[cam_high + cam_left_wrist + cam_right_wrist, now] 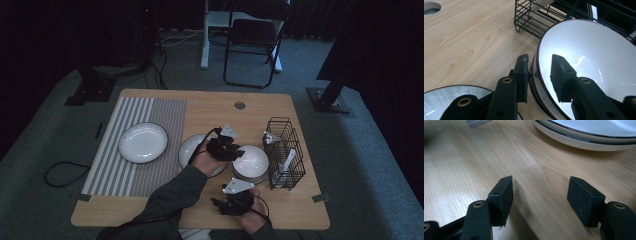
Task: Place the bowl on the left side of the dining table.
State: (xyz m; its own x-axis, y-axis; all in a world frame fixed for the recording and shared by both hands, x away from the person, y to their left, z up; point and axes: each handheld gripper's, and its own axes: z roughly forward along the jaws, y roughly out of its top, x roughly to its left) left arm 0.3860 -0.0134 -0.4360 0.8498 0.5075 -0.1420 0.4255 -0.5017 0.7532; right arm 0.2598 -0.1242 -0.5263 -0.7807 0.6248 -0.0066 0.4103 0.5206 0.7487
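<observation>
1. Right gripper [218, 203] sits nearest the camera, near table [210, 107] front edge; jaws apart, nothing btwn them, just bare wood.
2. Left gripper [539, 66] straddles rim of top bowl [250, 161] in a stack, just beside the wire rack [286, 150]: one jaw inside, one outside, a gap visible both sides, so not gripping.
3. Judgement: finish the squeeze square on the rim w/ deep bite, lift straight so lower bowl stays put.
4. No brands, labels or writing legible.
</observation>
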